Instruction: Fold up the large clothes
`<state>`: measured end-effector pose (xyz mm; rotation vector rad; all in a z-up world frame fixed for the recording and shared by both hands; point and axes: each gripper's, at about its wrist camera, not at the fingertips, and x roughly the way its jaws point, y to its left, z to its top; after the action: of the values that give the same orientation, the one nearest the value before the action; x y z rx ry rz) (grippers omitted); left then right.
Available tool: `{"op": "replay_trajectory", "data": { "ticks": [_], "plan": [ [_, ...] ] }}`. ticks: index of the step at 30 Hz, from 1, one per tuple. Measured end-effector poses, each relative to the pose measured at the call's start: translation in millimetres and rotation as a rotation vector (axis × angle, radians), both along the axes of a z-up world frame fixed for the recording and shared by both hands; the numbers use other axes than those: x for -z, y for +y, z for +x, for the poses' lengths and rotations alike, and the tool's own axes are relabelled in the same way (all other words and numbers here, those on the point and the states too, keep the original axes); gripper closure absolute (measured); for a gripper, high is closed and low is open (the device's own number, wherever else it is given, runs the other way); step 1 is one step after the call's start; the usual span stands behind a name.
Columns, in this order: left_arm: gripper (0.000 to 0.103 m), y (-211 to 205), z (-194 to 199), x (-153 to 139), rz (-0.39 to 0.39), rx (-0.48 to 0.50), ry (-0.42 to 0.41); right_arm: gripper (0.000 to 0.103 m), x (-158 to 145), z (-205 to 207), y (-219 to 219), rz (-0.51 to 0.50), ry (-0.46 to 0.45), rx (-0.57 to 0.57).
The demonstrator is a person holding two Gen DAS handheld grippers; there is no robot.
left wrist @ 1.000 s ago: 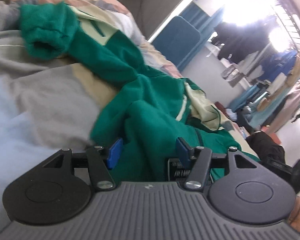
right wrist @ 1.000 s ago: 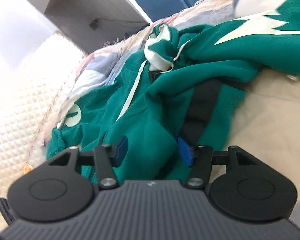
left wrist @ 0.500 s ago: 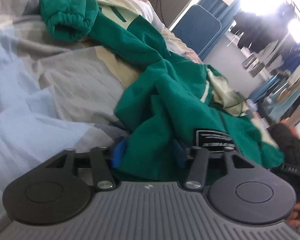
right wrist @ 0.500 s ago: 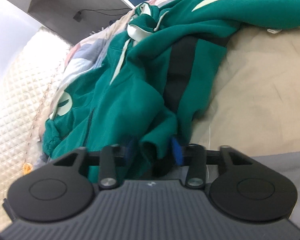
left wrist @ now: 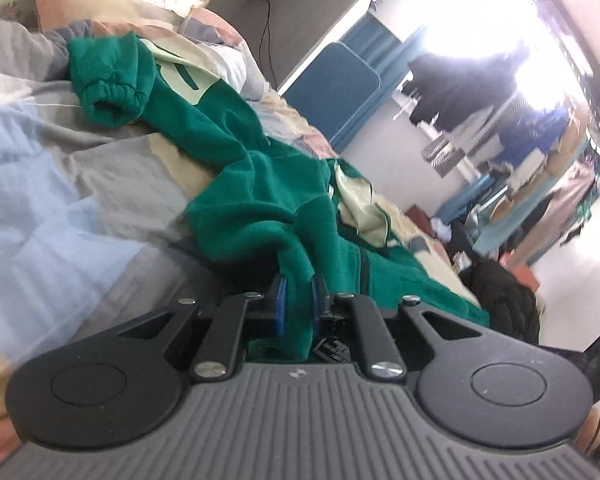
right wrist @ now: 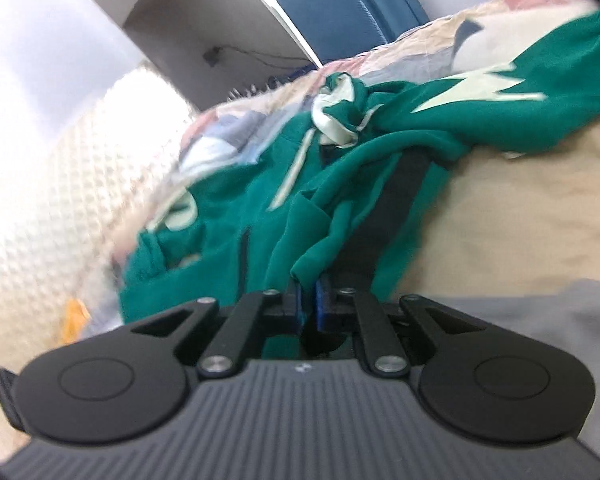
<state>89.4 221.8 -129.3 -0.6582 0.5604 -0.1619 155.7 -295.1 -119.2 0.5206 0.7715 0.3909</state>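
The bed [left wrist: 80, 184] supports the crumpled green hoodie [left wrist: 256, 200], giving room to spread it. Left gripper [left wrist: 298, 300] and right gripper [right wrist: 307, 300], jaws just closed, each clamp a hem fold, presumably for lifting.

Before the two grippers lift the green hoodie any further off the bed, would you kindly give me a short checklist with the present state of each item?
1. Left gripper clamped on fabric: ok. Its jaws have just been closing and now pinch a fold of the green hoodie.
2. Right gripper clamped on fabric: ok. Its jaws have just been closing and pinch a green edge.
3. Both grips on the hem, at matching corners: cannot tell; the hoodie is bunched.
4. Hoodie lying flat: not ok; it is crumpled, with the cuffed sleeve folded back.
5. Hood tucked away: not ok; it lies twisted on top.
6. Patchwork bedspread free of both grips: cannot tell.
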Motion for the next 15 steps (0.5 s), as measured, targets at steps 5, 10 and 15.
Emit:
{"op": "replay_trajectory", "data": {
  "ticks": [5,10,15],
  "plan": [
    [0.090,3.6,-33.1,-4.3,-0.001,0.026,0.113,0.094,-13.2,-22.9,-31.1,-0.105,0.087,-0.010],
    [0.092,-7.6,-43.2,9.5,0.091,0.038,0.274,0.094,-4.9,-28.6,-45.1,-0.219,0.189,-0.008],
    [0.096,-5.5,-45.5,16.2,0.149,0.027,0.327,0.093,9.5,-26.4,-51.9,-0.257,0.264,-0.015]
  ]
}}
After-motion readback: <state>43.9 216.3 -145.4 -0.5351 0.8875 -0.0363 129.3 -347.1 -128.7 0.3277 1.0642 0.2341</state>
